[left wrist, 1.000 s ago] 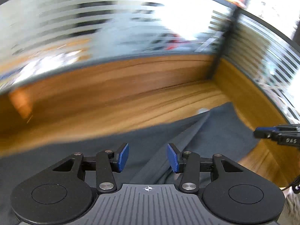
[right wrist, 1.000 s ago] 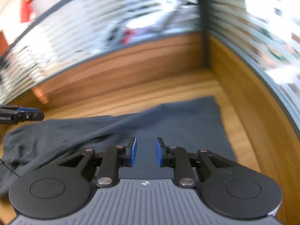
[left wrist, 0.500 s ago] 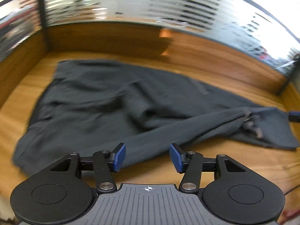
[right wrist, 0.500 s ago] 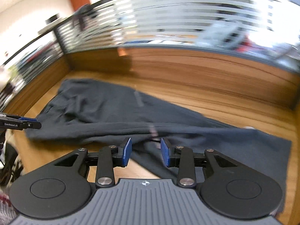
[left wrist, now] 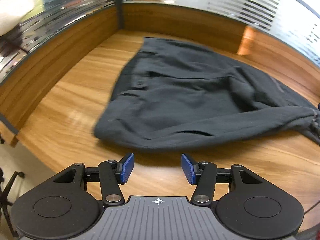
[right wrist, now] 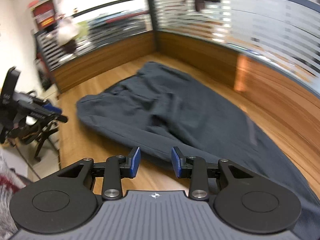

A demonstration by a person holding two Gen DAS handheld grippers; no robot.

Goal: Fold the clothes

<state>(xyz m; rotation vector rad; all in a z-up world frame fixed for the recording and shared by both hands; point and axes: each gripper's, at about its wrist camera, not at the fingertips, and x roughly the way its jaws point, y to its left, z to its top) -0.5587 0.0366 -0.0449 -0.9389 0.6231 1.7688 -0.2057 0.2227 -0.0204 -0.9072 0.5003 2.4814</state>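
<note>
1. The wooden table point(left wrist: 66, 108) fills most of both views, walled at the back and sides by wooden panels point(left wrist: 180, 22) topped with striped frosted glass point(right wrist: 250, 20).
2. A dark grey garment point(left wrist: 180, 92), seemingly trousers, lies spread and rumpled across the table, its wider end toward the far corner and its length running off to the right, where the fabric bunches.
3. The left gripper point(left wrist: 157, 168) hangs over bare wood just short of the garment's near edge, its 2 blue pads point(left wrist: 126, 168) wide apart and holding nothing.
4. The right gripper point(right wrist: 155, 164) hovers at the garment's near edge, jaws likewise parted and empty.
5. A black office chair point(right wrist: 40, 132) stands beyond the table's left end, blurred.
</note>
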